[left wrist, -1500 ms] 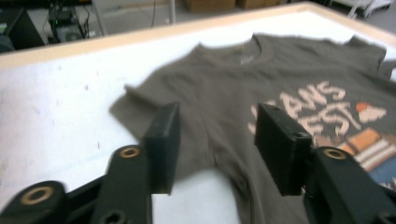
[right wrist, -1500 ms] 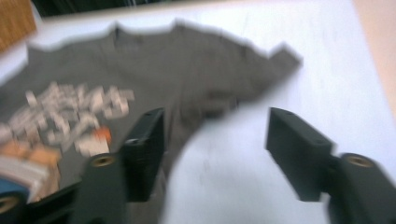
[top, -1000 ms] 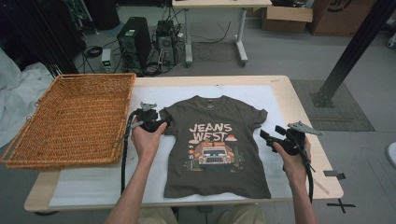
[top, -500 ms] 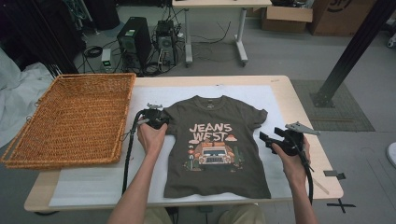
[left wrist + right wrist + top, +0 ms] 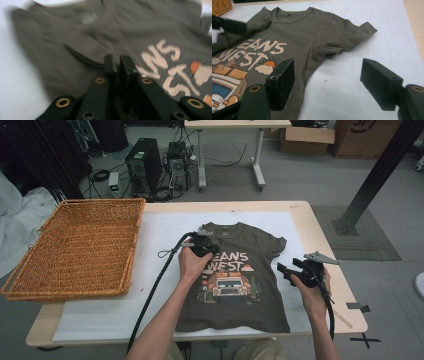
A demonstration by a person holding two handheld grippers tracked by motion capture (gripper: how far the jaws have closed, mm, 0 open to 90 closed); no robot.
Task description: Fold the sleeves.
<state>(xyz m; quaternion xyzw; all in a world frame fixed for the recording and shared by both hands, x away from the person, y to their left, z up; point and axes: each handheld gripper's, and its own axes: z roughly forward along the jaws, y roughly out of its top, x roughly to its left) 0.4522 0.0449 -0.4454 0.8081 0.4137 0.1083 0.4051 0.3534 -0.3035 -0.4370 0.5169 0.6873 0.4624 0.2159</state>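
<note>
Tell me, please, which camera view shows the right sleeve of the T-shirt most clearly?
The right gripper view: the sleeve lies sharp and complete beyond the open jaws of the right gripper, flat on the white mat. The high view shows it small and far off. The left gripper view catches only a blurred corner.
</note>
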